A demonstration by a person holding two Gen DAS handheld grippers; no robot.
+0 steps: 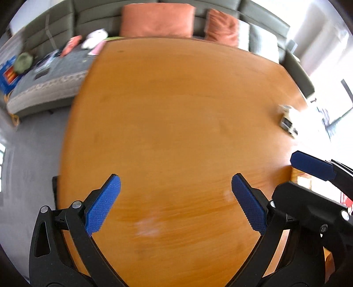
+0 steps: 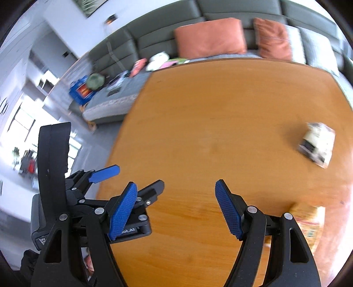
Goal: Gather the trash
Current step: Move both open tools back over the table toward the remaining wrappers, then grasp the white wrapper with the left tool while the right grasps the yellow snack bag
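A wooden table (image 1: 176, 114) is seen from above in both wrist views, w/ motion blur throughout. The left gripper (image 1: 176, 183) is held over the tabletop, blue pads spread wide apart, nothing between them. The right gripper (image 2: 176, 189) is likewise held w/ jaws well apart and nothing gripped; only bare wood is seen between its pads. The two tools are positioned just beside each other. One piece of trash (image 2: 316, 145), a crumpled whitish wrapper w/ dark print, is found lying on the table toward the right edge, well apart from both grippers; details can't be read due to blur. Behind the table a grey sofa (image 1: 99, 19) is seen, w/ two orange cushions (image 1: 157, 21) along its back and assorted small items on the seat at left.
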